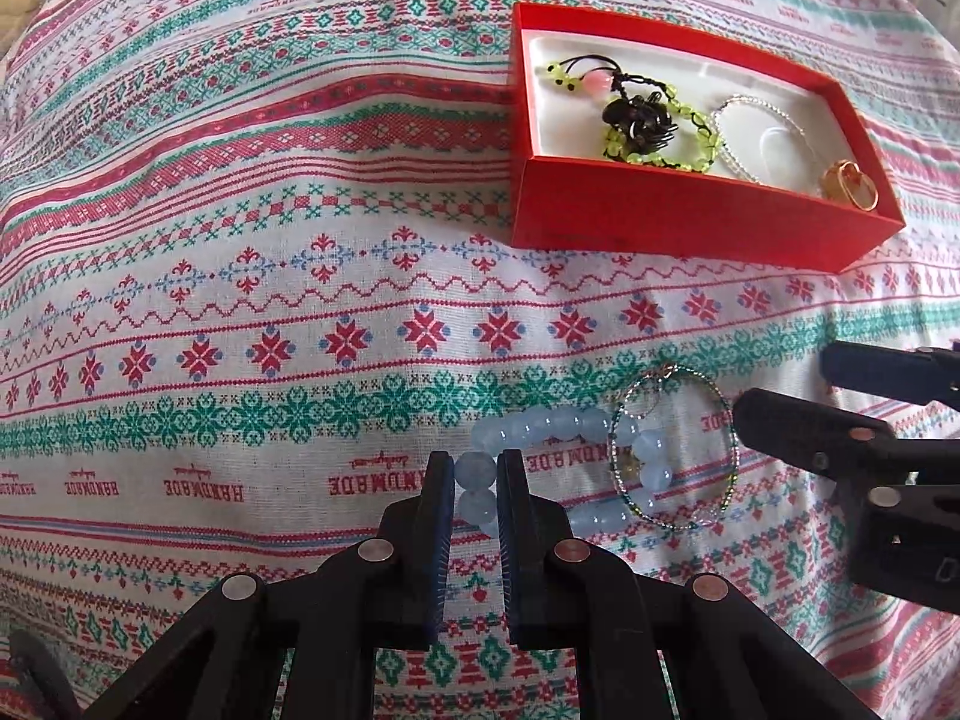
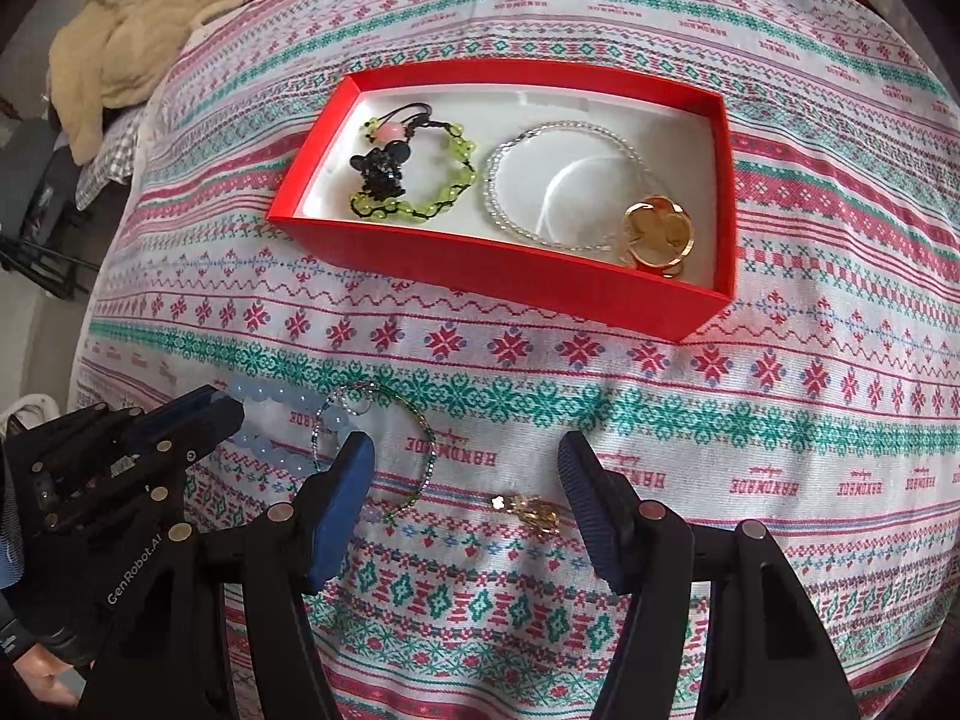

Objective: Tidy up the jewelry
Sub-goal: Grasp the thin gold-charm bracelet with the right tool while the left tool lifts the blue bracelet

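Observation:
A pale blue bead bracelet (image 1: 558, 426) lies on the patterned cloth, overlapped by a thin beaded wire bangle (image 1: 675, 450). My left gripper (image 1: 474, 471) is shut on the blue bracelet's beads at its left end; it shows in the right wrist view (image 2: 231, 414) too. My right gripper (image 2: 465, 456) is open above the cloth, over the bangle (image 2: 384, 450) and a small gold chain piece (image 2: 531, 510). The red box (image 1: 660, 210) holds a green bead bracelet with a black charm (image 1: 636, 120), a clear bead bracelet (image 1: 750, 138) and a gold ring (image 1: 849, 180).
The patterned cloth (image 1: 240, 300) covers the whole work surface. In the right wrist view a beige blanket (image 2: 138, 30) and dark objects lie beyond the cloth's left edge. The red box (image 2: 510, 276) sits at the far middle.

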A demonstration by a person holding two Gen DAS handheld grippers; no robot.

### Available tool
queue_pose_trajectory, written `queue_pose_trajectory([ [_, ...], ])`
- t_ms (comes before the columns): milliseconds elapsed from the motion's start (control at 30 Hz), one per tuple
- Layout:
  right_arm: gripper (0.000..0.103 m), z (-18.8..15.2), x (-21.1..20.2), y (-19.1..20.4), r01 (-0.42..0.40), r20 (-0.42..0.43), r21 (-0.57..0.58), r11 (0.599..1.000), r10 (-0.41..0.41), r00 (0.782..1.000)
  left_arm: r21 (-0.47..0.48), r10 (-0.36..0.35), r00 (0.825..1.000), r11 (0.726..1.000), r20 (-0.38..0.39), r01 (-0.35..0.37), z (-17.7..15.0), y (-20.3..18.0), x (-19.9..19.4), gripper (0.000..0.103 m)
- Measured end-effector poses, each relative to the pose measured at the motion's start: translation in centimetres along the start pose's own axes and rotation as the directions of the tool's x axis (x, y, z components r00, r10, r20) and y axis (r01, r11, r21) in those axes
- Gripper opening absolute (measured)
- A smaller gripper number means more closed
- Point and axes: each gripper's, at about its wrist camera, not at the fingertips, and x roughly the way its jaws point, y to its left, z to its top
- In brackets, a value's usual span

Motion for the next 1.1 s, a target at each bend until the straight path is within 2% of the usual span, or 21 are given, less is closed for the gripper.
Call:
queue_pose_trajectory([
  [133, 0.047, 0.4, 1.3, 1.0, -0.009, -0.023, -0.018, 1.000, 0.009, 1.000, -0.001, 0.006, 1.000, 1.000, -0.007, -0.006, -0.8, 0.9, -0.2, 0.009],
  [233, 0.041, 0.5, 2.5, 1.7, 0.002, -0.047, -0.025, 1.000, -0.003, 0.999, -0.002, 0.006, 1.000, 1.000, -0.017, -0.006, -0.6, 0.9, 0.4, 0.009],
  [300, 0.033, 0.5, 3.3, 2.1, 0.026, -0.055, -0.040, 0.999, -0.028, 0.998, -0.004, 0.008, 1.000, 1.000, -0.021, -0.008, -0.6, 1.0, 0.6, 0.009],
  [367, 0.018, 0.4, 3.8, 2.7, 0.074, -0.046, -0.073, 0.995, -0.078, 0.996, -0.003, 0.010, 1.000, 1.000, -0.024, -0.010, -0.8, 1.1, 0.8, 0.009],
  [400, 0.014, 0.4, 3.8, 2.9, 0.089, -0.037, -0.089, 0.992, -0.093, 0.995, -0.003, 0.010, 1.000, 1.000, -0.025, -0.010, -0.8, 1.2, 0.8, 0.009],
  [433, 0.006, 0.4, 3.9, 3.1, 0.091, -0.032, -0.098, 0.991, -0.095, 0.995, -0.002, 0.010, 1.000, 1.000, -0.025, -0.010, -0.8, 1.3, 0.9, 0.009],
  [467, 0.003, 0.4, 3.9, 3.2, 0.088, -0.033, -0.102, 0.991, -0.091, 0.995, -0.005, 0.016, 1.000, 1.000, -0.022, -0.016, -1.1, 1.3, 0.9, 0.009],
  [767, 0.003, 0.0, 1.4, 2.7, 0.074, 0.016, -0.094, 0.993, -0.073, 0.997, -0.017, -0.015, 1.000, 1.000, 0.025, 0.016, -1.4, 1.5, -1.2, 0.009],
  [1100, 0.002, -0.7, -2.6, 1.7, 0.032, 0.074, -0.091, 0.995, -0.025, 0.997, 0.000, -0.111, 0.987, 0.994, 0.120, 0.111, -0.7, -0.6, -4.7, 0.009],
])
